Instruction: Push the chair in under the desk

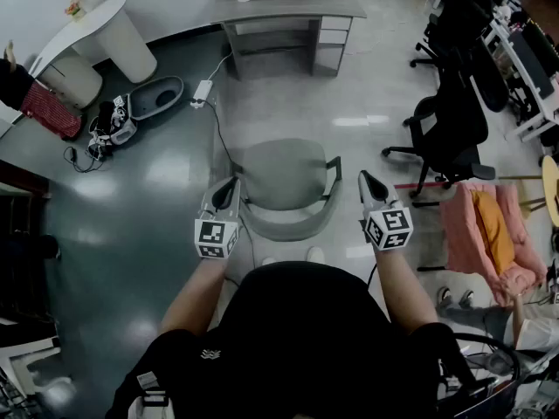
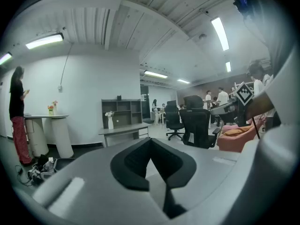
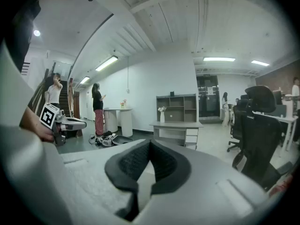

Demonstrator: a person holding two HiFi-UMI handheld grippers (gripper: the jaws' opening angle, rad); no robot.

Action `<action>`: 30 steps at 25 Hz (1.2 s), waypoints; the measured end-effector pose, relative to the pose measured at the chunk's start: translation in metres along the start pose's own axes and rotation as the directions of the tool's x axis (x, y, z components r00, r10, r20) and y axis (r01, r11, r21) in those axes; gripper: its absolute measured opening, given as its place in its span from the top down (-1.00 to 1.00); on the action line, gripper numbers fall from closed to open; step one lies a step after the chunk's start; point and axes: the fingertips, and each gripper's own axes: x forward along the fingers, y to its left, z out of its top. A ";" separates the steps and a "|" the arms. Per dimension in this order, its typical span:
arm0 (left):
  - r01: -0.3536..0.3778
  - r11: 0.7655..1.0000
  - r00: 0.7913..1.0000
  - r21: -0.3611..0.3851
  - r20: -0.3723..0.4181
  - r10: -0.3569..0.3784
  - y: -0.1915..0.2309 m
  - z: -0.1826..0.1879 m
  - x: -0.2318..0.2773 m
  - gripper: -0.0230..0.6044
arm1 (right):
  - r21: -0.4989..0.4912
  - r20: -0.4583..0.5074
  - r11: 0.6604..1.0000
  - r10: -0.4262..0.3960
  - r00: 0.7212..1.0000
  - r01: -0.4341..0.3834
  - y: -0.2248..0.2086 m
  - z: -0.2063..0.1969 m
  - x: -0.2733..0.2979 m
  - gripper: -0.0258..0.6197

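A grey chair (image 1: pixel 284 186) with dark armrests stands on the floor just ahead of me, its back toward me. The grey desk (image 1: pixel 288 11) with drawers is farther off, straight beyond it, with bare floor between them. My left gripper (image 1: pixel 232 182) hovers by the chair's left side, shut and empty. On the chair's right side my right gripper (image 1: pixel 363 176) is also shut and holds nothing. In the left gripper view the closed gripper (image 2: pixel 151 142) points toward the desk (image 2: pixel 123 131). The right gripper view shows its closed gripper (image 3: pixel 149 145) aimed at the same desk (image 3: pixel 176 124).
Black office chairs (image 1: pixel 450 129) and a pink armchair (image 1: pixel 489 234) stand to the right. A power strip with its cable (image 1: pixel 203 92) lies on the floor left of the desk. Bags (image 1: pixel 144 103), a white round table (image 1: pixel 105 24) and a standing person (image 1: pixel 39 103) are at the far left.
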 end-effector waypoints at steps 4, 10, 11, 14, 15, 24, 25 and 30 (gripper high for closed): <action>0.014 1.000 1.000 -0.001 -0.014 -0.014 -0.006 -0.007 0.002 0.91 | -0.003 -0.021 1.000 0.000 1.000 0.000 -0.001 -0.007 -0.005 0.92; 0.082 0.997 0.997 -0.004 0.003 -0.082 -0.018 -0.018 0.001 0.91 | -0.005 -0.047 1.000 0.001 0.999 -0.001 0.008 -0.026 -0.004 0.92; 0.099 0.995 0.995 0.002 -0.006 -0.099 -0.019 -0.023 0.003 0.91 | -0.009 -0.057 1.000 0.022 0.998 -0.023 0.012 -0.031 0.001 0.92; 0.145 0.989 0.984 0.025 -0.104 -0.142 -0.024 -0.058 0.013 0.91 | -0.001 -0.122 0.994 0.109 0.987 -0.110 0.028 -0.056 0.021 0.92; 0.162 0.986 0.978 0.035 -0.141 -0.156 -0.026 -0.074 0.015 0.90 | 0.000 -0.154 0.992 0.126 0.980 -0.127 0.033 -0.069 0.027 0.92; 0.644 0.754 0.709 0.125 -0.468 -0.528 -0.109 -0.203 -0.014 0.03 | -0.098 -0.573 0.761 0.483 0.662 -0.641 0.152 -0.214 0.031 0.13; 0.701 0.698 0.659 0.147 -0.507 -0.555 -0.117 -0.215 -0.021 -0.03 | -0.112 -0.604 0.723 0.495 0.624 -0.682 0.162 -0.224 0.028 0.09; 0.860 0.475 0.461 0.184 -0.679 -0.572 -0.144 -0.271 -0.049 -0.17 | -0.164 -0.745 0.551 0.474 0.469 -0.818 0.188 -0.277 0.011 0.01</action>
